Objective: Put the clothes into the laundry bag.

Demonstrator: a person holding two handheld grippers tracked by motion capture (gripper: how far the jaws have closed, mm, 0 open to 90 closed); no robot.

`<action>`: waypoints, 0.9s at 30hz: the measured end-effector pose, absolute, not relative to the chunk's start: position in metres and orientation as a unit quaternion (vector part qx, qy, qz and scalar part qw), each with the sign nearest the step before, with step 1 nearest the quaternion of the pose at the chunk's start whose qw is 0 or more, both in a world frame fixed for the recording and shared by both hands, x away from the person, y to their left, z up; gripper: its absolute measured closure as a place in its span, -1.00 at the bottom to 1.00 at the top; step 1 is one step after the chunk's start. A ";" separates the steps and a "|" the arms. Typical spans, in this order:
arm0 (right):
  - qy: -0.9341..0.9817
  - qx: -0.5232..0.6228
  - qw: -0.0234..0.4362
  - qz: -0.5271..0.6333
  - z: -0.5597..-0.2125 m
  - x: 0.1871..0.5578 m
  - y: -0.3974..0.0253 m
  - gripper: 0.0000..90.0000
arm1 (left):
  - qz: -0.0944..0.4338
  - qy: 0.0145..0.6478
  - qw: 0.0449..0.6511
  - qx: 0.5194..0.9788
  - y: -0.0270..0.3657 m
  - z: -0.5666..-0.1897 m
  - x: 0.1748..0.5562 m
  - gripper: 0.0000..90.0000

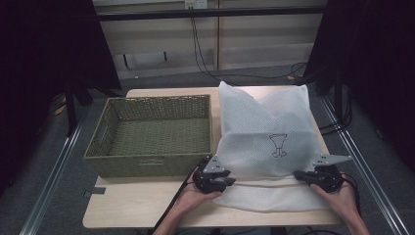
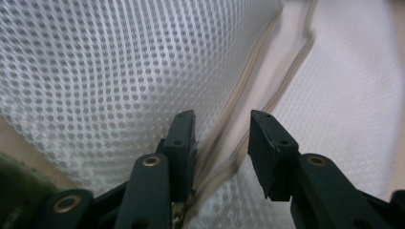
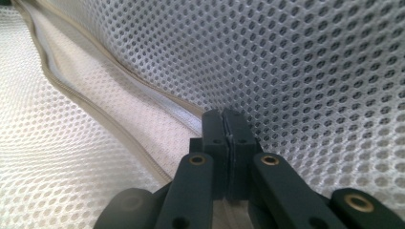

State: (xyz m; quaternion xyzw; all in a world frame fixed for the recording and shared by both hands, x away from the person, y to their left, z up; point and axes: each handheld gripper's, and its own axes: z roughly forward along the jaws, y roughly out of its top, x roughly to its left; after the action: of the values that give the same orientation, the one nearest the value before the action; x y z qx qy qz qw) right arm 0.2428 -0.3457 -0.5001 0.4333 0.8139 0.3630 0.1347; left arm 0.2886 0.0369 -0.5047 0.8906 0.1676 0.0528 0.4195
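Observation:
A white mesh bag (image 1: 266, 127) with a small dark drawing on it lies on the right half of the table, its near flap spread toward the front edge. My left gripper (image 1: 230, 182) sits at the bag's near left corner. In the left gripper view it (image 2: 222, 129) stands open, one jaw on each side of the beige zipper seam (image 2: 258, 76). At the near right corner my right gripper (image 1: 299, 175) is shut on the mesh (image 3: 310, 71), its jaws (image 3: 223, 119) pressed together where the zipper edge (image 3: 95, 109) runs in.
An empty olive woven basket (image 1: 147, 164) stands on the left half of the wooden table (image 1: 137, 200), close beside the bag. Dark curtains hang at both sides, and cables run across the floor behind the table.

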 end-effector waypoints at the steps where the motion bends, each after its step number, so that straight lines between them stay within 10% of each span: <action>1: 0.813 0.434 0.137 0.364 -0.500 0.244 -0.346 0.99 | 0.051 0.166 0.416 0.892 0.037 -0.506 0.288 0.35; 27: 0.801 0.442 0.130 0.383 -0.493 0.227 -0.351 0.70 | 0.022 0.188 0.426 0.885 0.041 -0.506 0.282 0.79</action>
State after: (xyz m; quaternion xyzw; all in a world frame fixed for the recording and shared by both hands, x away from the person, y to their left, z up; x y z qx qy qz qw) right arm 0.2273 -0.3505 -0.4926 0.4417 0.8006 0.3833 0.1302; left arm 0.2825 0.0412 -0.5063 0.8845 0.1877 0.0224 0.4265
